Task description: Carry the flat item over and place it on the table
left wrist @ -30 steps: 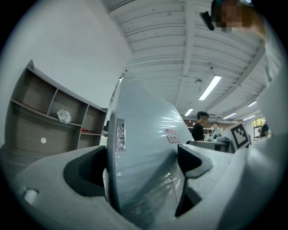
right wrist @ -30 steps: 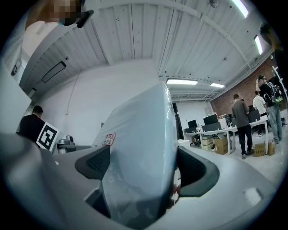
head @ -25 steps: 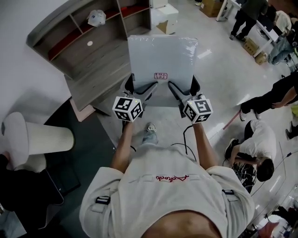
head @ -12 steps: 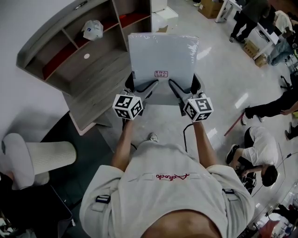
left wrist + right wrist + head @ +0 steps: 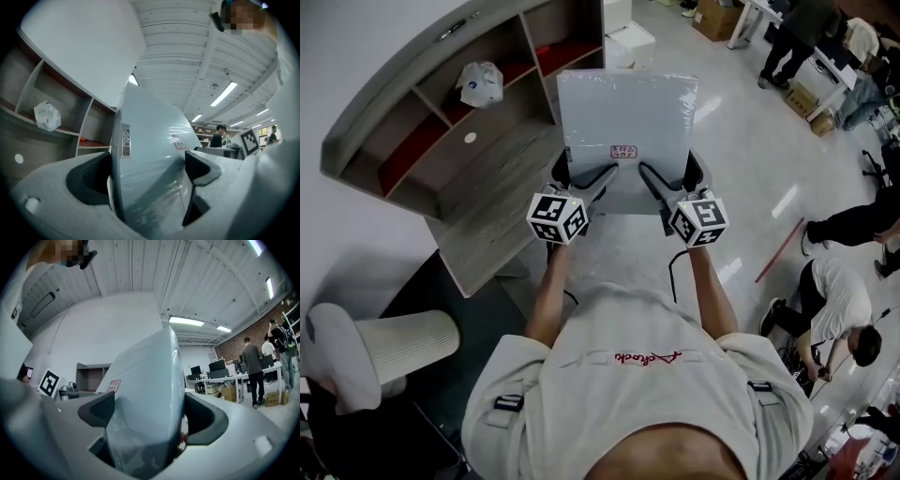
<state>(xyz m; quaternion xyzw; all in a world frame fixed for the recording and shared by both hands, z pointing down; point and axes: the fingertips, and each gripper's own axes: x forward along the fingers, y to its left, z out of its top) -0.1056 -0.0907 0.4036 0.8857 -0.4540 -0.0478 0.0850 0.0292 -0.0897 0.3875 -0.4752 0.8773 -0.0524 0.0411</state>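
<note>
In the head view, the flat panel (image 5: pixel 626 122) is clamped by the left gripper (image 5: pixel 584 176) and the right gripper (image 5: pixel 671 176) beside the shelf unit (image 5: pixel 441 131).

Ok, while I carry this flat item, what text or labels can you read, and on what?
Nothing reads clearly.
On the flat item, a red-bordered sticker: red print, too small to read.
On the flat item's edge, a strip label: blurred, unreadable.
On the person's shirt, red script: cursive, not clearly legible.
On the left tongs and right tongs: black square markers only, no words.
</note>
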